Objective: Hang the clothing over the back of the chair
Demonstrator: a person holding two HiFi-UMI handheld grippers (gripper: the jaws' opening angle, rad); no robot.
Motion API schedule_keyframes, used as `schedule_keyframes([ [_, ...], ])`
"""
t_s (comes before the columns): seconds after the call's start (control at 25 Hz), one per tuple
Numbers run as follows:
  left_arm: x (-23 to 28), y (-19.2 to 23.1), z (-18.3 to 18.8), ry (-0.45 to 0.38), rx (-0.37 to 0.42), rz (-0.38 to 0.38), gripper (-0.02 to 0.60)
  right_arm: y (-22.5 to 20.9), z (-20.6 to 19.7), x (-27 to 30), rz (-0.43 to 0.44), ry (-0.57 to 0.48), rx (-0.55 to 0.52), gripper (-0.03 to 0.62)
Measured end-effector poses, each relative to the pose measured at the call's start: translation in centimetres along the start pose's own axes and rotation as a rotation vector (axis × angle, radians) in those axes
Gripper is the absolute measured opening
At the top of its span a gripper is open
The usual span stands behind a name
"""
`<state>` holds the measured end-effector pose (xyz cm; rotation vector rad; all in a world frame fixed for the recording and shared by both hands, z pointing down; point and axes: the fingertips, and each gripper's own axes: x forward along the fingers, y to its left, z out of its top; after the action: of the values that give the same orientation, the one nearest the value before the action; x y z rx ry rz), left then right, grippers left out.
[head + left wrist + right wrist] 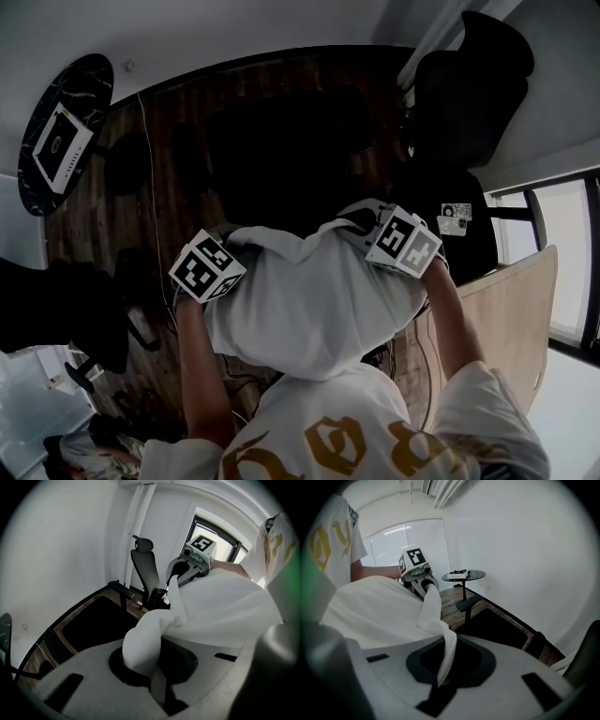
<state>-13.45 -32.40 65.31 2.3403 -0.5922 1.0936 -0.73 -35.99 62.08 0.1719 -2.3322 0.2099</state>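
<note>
The left gripper (161,685) and right gripper (440,680) are pinching the floppy white shirt (314,300), not hanging on the black office chair (469,94) yet.

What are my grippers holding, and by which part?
Both hold the white garment: left gripper on a bunched fold at one end, right gripper on a thin fold at the other.
</note>
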Motion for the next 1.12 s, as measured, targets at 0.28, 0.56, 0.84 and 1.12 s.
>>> schedule_keyframes([
  [0.28,1.4,-1.0,-2.2,0.108,0.012,-0.063,0.034,2.1,-2.0,2.1,0.14,0.125,-0.047,0.034],
  [0.56,2.8,-3.0,-4.4,0.274,0.067,-0.189,0.035,5.2,-3.1,3.0,0.297,0.291,-0.12,0.034],
  [0.84,3.2,-2.9,-4.9,0.326,0.089,-0.156,0.098,6.8,-3.5,3.4,0.345,0.365,-0.261,0.08],
  [1.12,3.3,-2.6,-5.2,0.356,0.087,-0.082,0.319,5.8,-3.6,3.3,0.253,0.375,-0.303,0.214],
])
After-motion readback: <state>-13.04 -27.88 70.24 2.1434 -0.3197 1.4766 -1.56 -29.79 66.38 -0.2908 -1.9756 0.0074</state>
